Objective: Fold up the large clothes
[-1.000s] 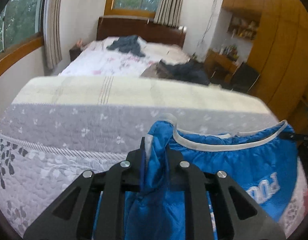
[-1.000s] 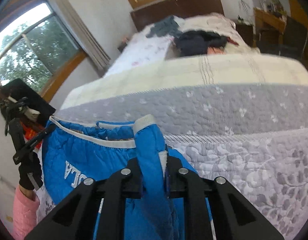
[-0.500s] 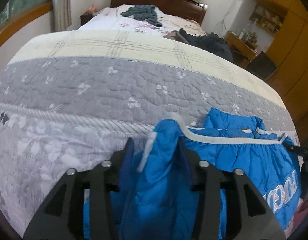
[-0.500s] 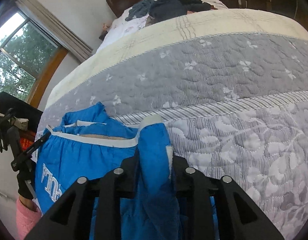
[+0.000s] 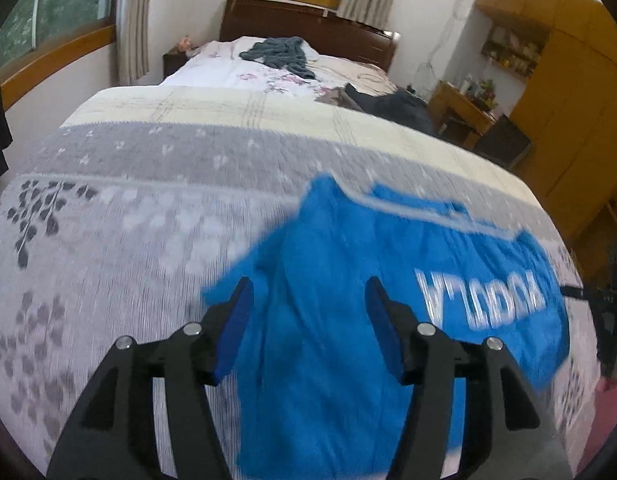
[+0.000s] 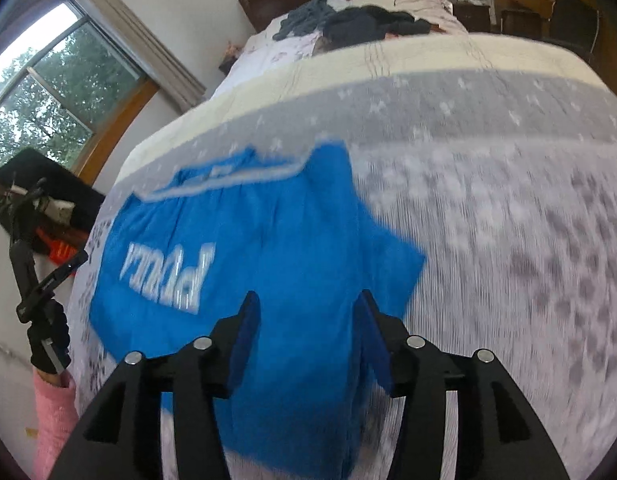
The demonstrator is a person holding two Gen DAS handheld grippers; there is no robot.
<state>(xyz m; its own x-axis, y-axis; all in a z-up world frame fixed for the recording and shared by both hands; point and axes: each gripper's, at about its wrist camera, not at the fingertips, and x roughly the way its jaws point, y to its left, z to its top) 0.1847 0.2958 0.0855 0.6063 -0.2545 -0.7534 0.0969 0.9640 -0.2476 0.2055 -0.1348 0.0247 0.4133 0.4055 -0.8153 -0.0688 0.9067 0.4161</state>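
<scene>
A bright blue quilted garment (image 5: 348, 300) with white trim and white lettering lies spread on the grey patterned bedspread (image 5: 128, 200). My left gripper (image 5: 310, 312) is open above the garment's left part, with nothing between its fingers. In the right wrist view the same blue garment (image 6: 248, 248) lies flat on the bedspread (image 6: 508, 200), and my right gripper (image 6: 306, 320) stands open over its right part, holding nothing. Both views are blurred by motion.
A second bed behind carries a grey-blue cloth (image 5: 280, 52) and dark clothes (image 5: 392, 104). Wooden cabinets (image 5: 580, 112) stand at the right, windows at the left. A pink sleeve (image 6: 54, 412) and the other gripper's handle show at the bed's near edge.
Both grippers have opened and let go of the blue garment. It now lies flat on the bedspread, and both grippers have pulled back and up from it.
</scene>
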